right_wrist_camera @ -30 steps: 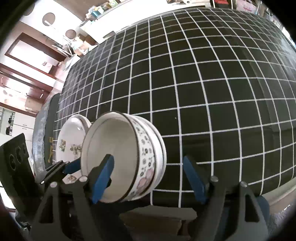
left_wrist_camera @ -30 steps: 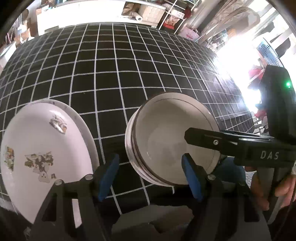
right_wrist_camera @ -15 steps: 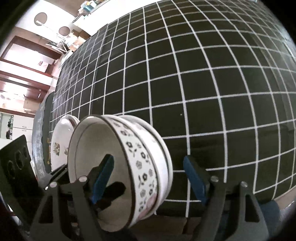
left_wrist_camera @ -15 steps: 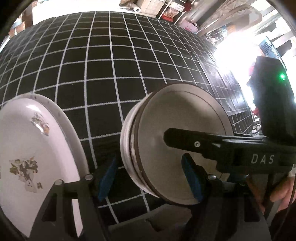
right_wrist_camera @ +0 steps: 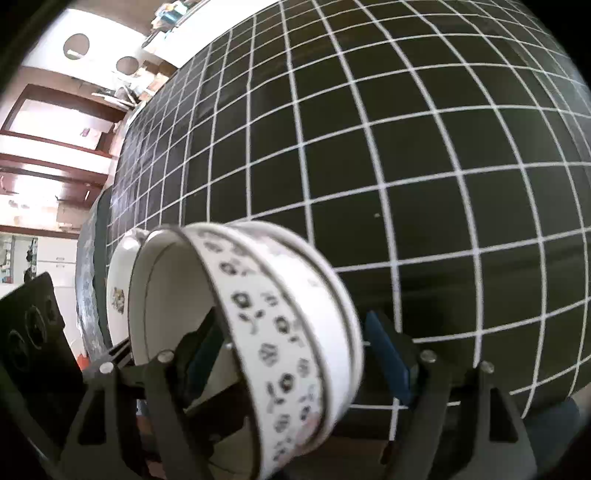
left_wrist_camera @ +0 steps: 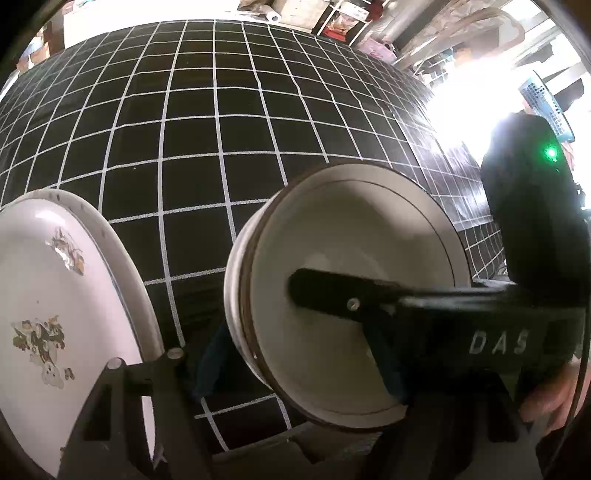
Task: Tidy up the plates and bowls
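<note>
Two stacked white bowls with a black flower pattern (right_wrist_camera: 280, 332) sit near the table's front edge; they also show in the left wrist view (left_wrist_camera: 347, 288). My right gripper (right_wrist_camera: 295, 354) is open and straddles their wall, one finger (left_wrist_camera: 332, 295) inside the top bowl and one outside. My left gripper (left_wrist_camera: 299, 362) is open, its fingers around the bowls' near left rim without pinching. Stacked white plates with a cartoon print (left_wrist_camera: 48, 295) lie to the left and show small in the right wrist view (right_wrist_camera: 118, 291).
The table is covered by a black cloth with a white grid (right_wrist_camera: 406, 147). The table's front edge runs just below the bowls. Shelves and room clutter stand beyond the far edge (left_wrist_camera: 332, 18).
Both grippers have moved closer to the bowls. The right gripper's finger has gone deeper into the top bowl, and the bowls now fill more of both views.
</note>
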Motion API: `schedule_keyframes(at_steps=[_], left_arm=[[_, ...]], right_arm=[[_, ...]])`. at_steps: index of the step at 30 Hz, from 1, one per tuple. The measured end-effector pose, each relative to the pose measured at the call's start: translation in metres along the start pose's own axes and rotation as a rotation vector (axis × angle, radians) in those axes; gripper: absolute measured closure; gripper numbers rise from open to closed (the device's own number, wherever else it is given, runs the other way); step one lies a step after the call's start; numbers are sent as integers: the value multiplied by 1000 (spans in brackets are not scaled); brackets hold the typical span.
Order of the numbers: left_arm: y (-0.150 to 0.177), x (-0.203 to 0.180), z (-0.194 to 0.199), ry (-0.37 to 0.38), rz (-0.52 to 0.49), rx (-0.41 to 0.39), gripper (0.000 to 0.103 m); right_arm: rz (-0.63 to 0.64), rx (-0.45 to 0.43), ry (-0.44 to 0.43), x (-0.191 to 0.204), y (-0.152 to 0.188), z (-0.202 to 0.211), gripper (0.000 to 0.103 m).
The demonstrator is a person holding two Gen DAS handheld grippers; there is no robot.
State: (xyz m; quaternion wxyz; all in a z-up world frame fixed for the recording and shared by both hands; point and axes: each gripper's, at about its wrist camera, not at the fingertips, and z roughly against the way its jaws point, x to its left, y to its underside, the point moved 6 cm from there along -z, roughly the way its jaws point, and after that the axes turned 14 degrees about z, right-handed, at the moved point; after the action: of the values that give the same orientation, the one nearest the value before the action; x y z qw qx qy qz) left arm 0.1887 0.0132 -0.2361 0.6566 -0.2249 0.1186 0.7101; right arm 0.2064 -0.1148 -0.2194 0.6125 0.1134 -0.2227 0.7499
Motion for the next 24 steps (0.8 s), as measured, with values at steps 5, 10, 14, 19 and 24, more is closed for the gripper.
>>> schedule_keyframes(at_steps=[5,10,14,19,24], left_arm=[[-3,-2,-3,-14,7,0,32],[-9,-12,-11,-37,30,-10,30],[-9,-16,-13,-32,40,-5,30],[-3,-21,-14,-12,77,12,30],[-2,-28,-3,-11,68,-18,30]], right_arm=[[6,-23,-4,4,2,2,28],[-25,-29,7,4,4,3,28],[-41,-16,19,6,2,2,28],[-68,-8,56,9,3,5,29],[-78,-3,68,18,1,12,29]])
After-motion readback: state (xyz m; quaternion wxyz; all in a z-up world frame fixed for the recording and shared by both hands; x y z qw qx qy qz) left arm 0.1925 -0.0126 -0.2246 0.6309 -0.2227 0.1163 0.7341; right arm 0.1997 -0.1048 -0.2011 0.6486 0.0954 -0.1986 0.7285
